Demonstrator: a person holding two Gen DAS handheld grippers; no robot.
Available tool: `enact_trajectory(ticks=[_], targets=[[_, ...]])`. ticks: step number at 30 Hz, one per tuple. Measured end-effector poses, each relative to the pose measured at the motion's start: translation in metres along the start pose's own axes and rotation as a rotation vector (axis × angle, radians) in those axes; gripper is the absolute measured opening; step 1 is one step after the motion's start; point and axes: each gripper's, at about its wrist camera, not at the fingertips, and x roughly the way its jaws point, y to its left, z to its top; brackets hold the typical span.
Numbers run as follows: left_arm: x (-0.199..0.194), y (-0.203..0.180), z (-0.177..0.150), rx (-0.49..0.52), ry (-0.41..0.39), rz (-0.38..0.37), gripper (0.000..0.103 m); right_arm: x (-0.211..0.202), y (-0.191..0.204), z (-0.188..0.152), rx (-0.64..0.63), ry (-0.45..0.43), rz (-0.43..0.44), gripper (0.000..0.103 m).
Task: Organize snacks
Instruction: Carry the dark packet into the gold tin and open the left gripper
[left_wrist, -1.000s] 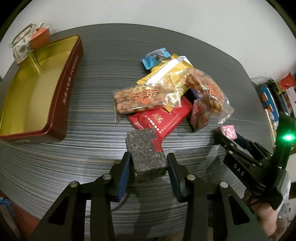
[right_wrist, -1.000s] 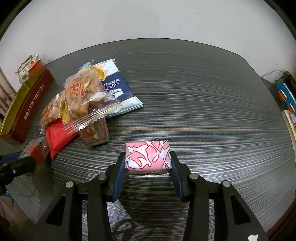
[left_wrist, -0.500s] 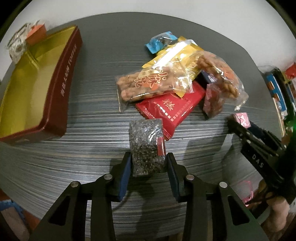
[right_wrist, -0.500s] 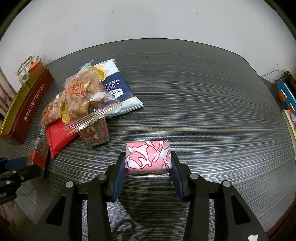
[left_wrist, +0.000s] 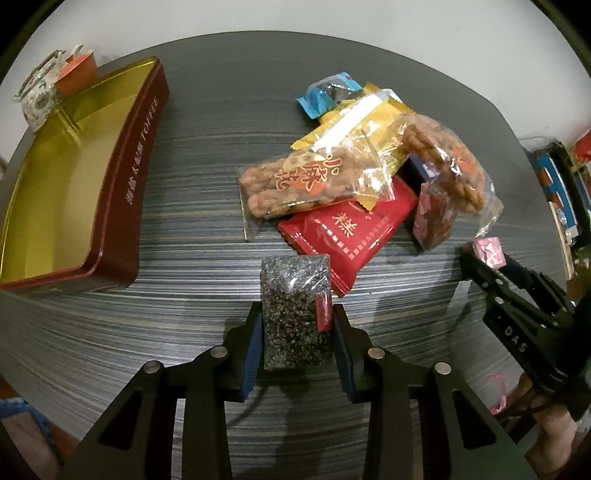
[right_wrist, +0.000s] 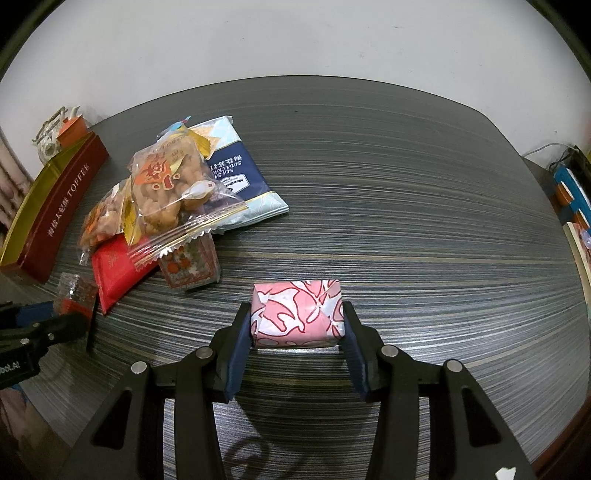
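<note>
My left gripper (left_wrist: 297, 332) is shut on a dark sesame bar in a clear wrapper (left_wrist: 293, 306), held above the table in front of the snack pile. My right gripper (right_wrist: 297, 328) is shut on a pink patterned packet (right_wrist: 297, 319); that packet also shows at the right of the left wrist view (left_wrist: 489, 251). The open red and gold toffee tin (left_wrist: 122, 184) lies at the left, its gold inside bare. The pile holds a red packet (left_wrist: 347, 229), twisted fried snacks in clear bags (left_wrist: 306, 181), a yellow pack and a blue candy (left_wrist: 325, 96).
A navy cracker pack (right_wrist: 236, 181) lies behind the pile in the right wrist view. A small floral box (right_wrist: 190, 269) stands by the pile. A patterned pot and an orange cup (left_wrist: 75, 72) stand behind the tin. Clutter lies off the table's right edge (left_wrist: 561, 192).
My left gripper has lifted and tilted with the sesame bar, which now stands end-on between the fingers. The right gripper and pink packet have stayed still.
</note>
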Motion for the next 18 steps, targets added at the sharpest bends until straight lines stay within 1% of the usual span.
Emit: enact_trajectory(ticks=[7, 11, 14, 18], targets=[[-0.02, -0.001, -0.003, 0.029, -0.037, -0.015, 0.036, 0.001, 0.001, 0.001, -0.011, -0.001, -0.006, 0.044], [-0.032, -0.001, -0.013, 0.035, -0.055, -0.036, 0.036, 0.001, 0.0, 0.001, -0.014, -0.002, -0.007, 0.044], [-0.043, 0.008, -0.011, 0.029, -0.076, -0.046, 0.036, 0.001, 0.001, 0.001, -0.017, -0.003, -0.01, 0.044], [-0.067, 0.024, -0.009, 0.035, -0.134, -0.044, 0.036, 0.001, 0.003, 0.001, -0.018, -0.005, -0.011, 0.044]])
